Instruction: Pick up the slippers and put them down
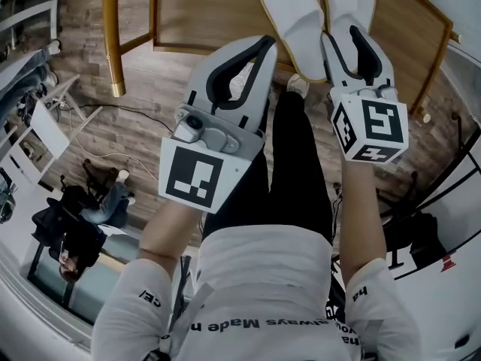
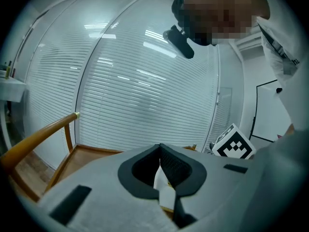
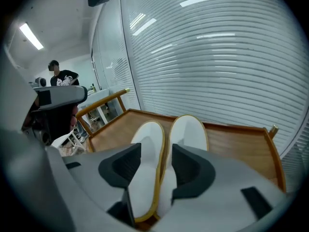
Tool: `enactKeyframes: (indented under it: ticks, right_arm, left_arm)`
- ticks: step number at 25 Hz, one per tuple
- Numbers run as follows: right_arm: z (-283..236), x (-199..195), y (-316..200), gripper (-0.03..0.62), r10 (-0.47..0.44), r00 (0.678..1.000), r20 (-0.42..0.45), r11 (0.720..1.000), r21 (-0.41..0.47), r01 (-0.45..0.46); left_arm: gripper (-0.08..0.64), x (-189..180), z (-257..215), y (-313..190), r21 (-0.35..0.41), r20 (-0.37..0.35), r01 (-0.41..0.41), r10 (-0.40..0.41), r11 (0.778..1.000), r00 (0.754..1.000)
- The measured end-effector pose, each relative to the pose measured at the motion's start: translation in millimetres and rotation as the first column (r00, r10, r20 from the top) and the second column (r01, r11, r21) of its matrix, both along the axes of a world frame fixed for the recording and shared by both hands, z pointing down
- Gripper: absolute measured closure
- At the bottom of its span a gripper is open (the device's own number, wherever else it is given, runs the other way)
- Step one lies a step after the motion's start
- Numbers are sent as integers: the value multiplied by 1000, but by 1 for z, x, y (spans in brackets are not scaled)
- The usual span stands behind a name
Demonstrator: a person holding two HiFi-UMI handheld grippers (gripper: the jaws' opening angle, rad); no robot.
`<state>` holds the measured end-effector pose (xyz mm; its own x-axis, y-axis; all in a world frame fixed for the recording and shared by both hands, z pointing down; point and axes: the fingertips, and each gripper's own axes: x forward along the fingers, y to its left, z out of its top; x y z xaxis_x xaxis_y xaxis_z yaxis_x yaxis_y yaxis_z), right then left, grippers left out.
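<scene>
Item: pair of white slippers, tan-edged, lying flat and side by side on the wooden platform in front of the blinds. Their inner edges touched, toes pointing away from the person and heels toward. The long axes ran in line with the right gripper. Its jaws stood wide and released, one over each slipper, with the two meeting edges at the heel end in the gap; no pad visibly pressed. The left gripper had its jaws clenched tip to tip with nothing evidently held. A white sliver showed behind the tips, unidentified. It stood just left of the pair. Judgement: the right hand was nearer, and a fresh grasp would close crosswise over both inner edges.
</scene>
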<state>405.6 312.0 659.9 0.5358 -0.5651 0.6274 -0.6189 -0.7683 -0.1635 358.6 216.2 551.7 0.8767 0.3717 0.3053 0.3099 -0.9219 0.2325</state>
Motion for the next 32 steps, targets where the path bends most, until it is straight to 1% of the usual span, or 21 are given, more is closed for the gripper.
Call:
enactKeyframes:
  ticks: [5, 9, 15, 20, 21, 25, 32]
  right_arm:
    - [34, 6, -1, 397, 7, 999, 44, 1000, -29, -5]
    - [49, 11, -5, 393, 0, 998, 67, 998, -62, 4]
    - [57, 23, -9, 393, -10, 998, 60, 996, -90, 16]
    - [65, 34, -22, 396, -27, 999, 20, 992, -127, 29]
    - [65, 35, -22, 402, -26, 1000, 12, 991, -130, 28]
    - [63, 38, -16, 489, -12, 1000, -15, 991, -133, 10]
    - [51, 40, -11, 535, 8, 1000, -28, 992, -128, -12]
  left_arm:
    - [549, 6, 30, -5, 7, 17, 4, -4, 1000, 1000]
    - [549, 12, 49, -8, 6, 36, 0, 0, 1000, 999]
    - [549, 19, 62, -5, 14, 31, -8, 7, 1000, 999]
    - [549, 26, 68, -14, 12, 38, -6, 6, 1000, 999]
    - [549, 26, 69, -14, 11, 40, -6, 6, 1000, 999]
    - [549, 26, 70, -13, 16, 42, -9, 8, 1000, 999]
    - [549, 27, 59, -18, 20, 39, -9, 8, 1000, 999]
